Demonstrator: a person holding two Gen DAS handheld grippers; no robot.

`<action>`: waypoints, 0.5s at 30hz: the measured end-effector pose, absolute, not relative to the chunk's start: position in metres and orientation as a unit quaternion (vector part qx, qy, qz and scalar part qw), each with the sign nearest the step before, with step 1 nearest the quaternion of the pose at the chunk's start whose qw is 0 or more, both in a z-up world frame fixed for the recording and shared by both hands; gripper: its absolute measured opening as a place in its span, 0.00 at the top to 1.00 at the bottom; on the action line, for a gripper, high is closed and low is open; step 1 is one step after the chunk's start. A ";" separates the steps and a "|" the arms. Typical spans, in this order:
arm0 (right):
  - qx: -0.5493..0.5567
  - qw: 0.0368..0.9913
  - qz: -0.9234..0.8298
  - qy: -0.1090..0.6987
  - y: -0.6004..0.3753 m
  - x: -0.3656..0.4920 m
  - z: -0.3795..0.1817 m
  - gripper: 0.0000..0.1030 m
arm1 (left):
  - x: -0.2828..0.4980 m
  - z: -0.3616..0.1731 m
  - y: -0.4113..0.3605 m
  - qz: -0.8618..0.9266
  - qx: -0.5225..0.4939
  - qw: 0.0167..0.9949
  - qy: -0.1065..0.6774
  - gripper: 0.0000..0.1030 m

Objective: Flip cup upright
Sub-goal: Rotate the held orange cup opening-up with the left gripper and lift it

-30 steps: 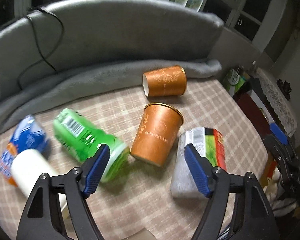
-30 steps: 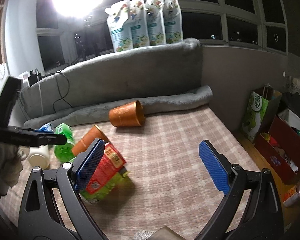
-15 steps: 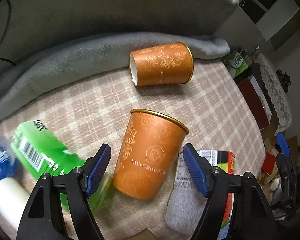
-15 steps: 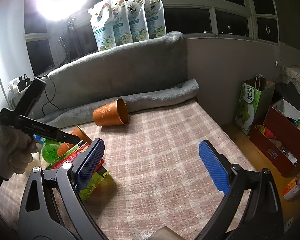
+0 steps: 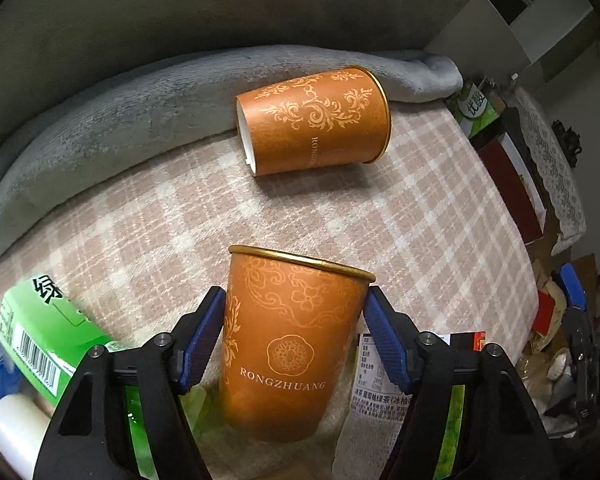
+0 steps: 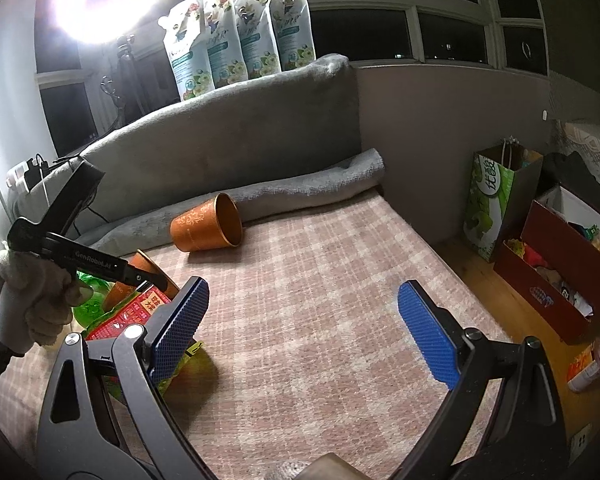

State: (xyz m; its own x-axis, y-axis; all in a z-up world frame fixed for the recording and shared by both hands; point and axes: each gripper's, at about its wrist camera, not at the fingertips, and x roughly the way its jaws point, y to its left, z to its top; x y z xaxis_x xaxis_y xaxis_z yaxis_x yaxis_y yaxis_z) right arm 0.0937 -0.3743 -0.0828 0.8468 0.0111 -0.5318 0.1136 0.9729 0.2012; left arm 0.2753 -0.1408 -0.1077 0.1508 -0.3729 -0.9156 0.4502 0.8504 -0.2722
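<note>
An orange paper cup with a gold rim (image 5: 288, 340) lies tilted on the checked cloth between the blue pads of my left gripper (image 5: 294, 332). The pads stand on both sides of its upper wall, touching or nearly touching it. In the right wrist view this cup (image 6: 148, 270) is partly hidden behind the left gripper. A second orange cup (image 5: 314, 120) lies on its side farther back against the grey rolled blanket; it also shows in the right wrist view (image 6: 208, 228). My right gripper (image 6: 300, 320) is open and empty above the cloth.
A green bottle (image 5: 48, 332) lies left of the near cup, a red and green packet (image 5: 384, 372) right of it. The grey blanket roll (image 5: 120, 120) and sofa back bound the far side. A green bag (image 6: 496, 196) and a red box (image 6: 560, 272) stand on the floor at right.
My left gripper has moved forward and down onto the near orange cup, and its pads have narrowed around it. The right gripper has barely moved.
</note>
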 end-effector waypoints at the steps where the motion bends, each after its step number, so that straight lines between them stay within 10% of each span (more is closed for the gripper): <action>1: 0.114 0.954 -0.028 0.276 -0.375 0.094 -0.083 0.06 | 0.275 -0.106 -0.141 -0.271 0.036 0.761 0.589 0.35; 15: 0.108 0.956 -0.024 0.271 -0.366 0.087 -0.077 0.06 | 0.253 -0.064 -0.128 -0.260 0.041 0.813 0.519 0.37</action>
State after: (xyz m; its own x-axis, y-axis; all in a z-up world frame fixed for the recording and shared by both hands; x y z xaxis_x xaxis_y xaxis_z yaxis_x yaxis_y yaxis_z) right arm 0.0868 -0.3663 -0.0769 0.8515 0.0122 -0.5242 0.1056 0.9753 0.1941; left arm 0.2531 -0.1279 -0.0644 0.3249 -0.3812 -0.8655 0.4657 0.8610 -0.2044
